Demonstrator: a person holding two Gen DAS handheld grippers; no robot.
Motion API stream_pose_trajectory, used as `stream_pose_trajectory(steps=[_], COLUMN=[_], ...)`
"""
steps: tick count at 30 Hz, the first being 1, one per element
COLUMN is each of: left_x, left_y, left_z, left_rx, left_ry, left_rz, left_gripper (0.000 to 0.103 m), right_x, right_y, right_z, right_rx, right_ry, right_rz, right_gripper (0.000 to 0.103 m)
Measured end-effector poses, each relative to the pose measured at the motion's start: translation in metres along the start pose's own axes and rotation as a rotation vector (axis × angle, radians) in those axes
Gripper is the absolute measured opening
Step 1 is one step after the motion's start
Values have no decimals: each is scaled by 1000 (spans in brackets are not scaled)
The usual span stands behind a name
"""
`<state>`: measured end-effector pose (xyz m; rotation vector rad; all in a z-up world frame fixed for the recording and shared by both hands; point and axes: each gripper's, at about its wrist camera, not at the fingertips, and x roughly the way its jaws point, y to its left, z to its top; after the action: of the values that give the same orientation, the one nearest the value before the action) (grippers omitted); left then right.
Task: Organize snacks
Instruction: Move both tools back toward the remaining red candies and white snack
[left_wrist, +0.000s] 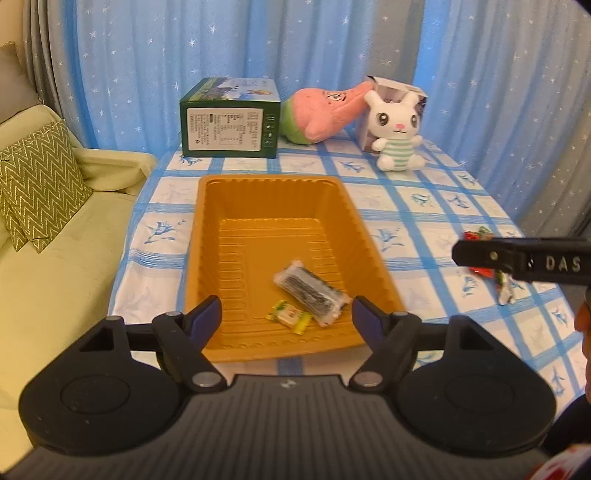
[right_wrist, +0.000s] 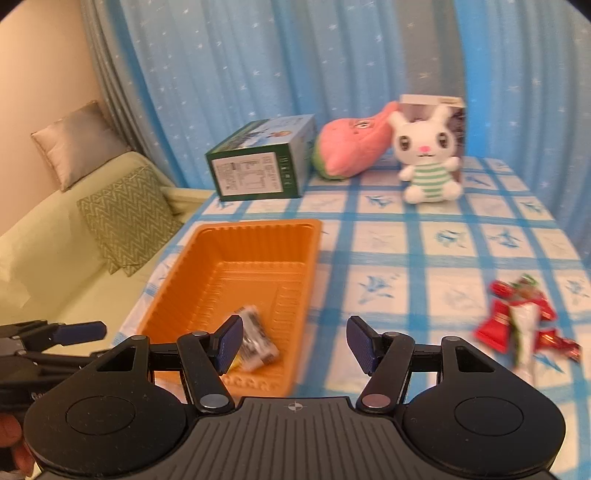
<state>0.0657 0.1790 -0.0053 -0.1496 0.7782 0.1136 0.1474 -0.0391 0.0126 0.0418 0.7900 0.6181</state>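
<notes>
While two wrapped snacks already lie in the orange tray (left_wrist: 207, 229), a dark seaweed-like packet (left_wrist: 312, 293) and a small yellow-green sweet (left_wrist: 290, 316) just beside it near the tray's front wall, the rest of the work sits off to the right: a loose cluster of red-wrapped candies (right_wrist: 517, 321) with a whitish wrapper among them, lying on the table (right_wrist: 424, 266) well apart from the tray. These pieces look light and crinkly, with thin film that is probably slippery and gives under pressure; the twisted ends would likely slip out of a pinch, so the firmer middle of one candy seems the safer place to take hold. Because they overlap, lifting one may drag a neighbour along. The tray itself appears to be thin, ribbed plastic, light enough to skid if nudged.

The left claw (left_wrist: 287, 317) hangs over the tray's near end with its jaws spread wide and nothing between them; the right claw (right_wrist: 294, 341) stands about half open over the tray's right rim and the cloth, also empty.

A blue-and-white checked cloth covers the table, soft and possibly prone to wrinkling under a sliding packet. At the far edge stand a green carton (left_wrist: 229, 120), a pink plush (left_wrist: 325, 110) and a white rabbit plush (left_wrist: 397, 129) leaning on a small box. Star-printed blue curtains (left_wrist: 147, 55) hang behind, and a pale green sofa (left_wrist: 55, 266) with a zigzag cushion (left_wrist: 33, 184) sits to the left.
</notes>
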Motion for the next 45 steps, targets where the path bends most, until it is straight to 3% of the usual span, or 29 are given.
stream_pose_trajectory(steps=[12, 24, 36, 45], left_x=[-41, -46, -21, 11], left_y=[-54, -105, -168, -220], left_z=[-13, -19, -17, -13], left_rx=[-7, 42, 122, 183], left_ry=[-27, -25, 5, 16], left_rz=[-41, -109, -196, -238], left_gripper=[84, 88, 88, 88], right_x=[-84, -144, -187, -188], right_y=[-31, -97, -171, -211], right_z=[-30, -59, -93, -96], right_rx=[6, 80, 225, 228], right_ry=[-67, -111, -134, -133], right_rz=[-127, -284, -436, -432], right_gripper=[62, 64, 65, 65])
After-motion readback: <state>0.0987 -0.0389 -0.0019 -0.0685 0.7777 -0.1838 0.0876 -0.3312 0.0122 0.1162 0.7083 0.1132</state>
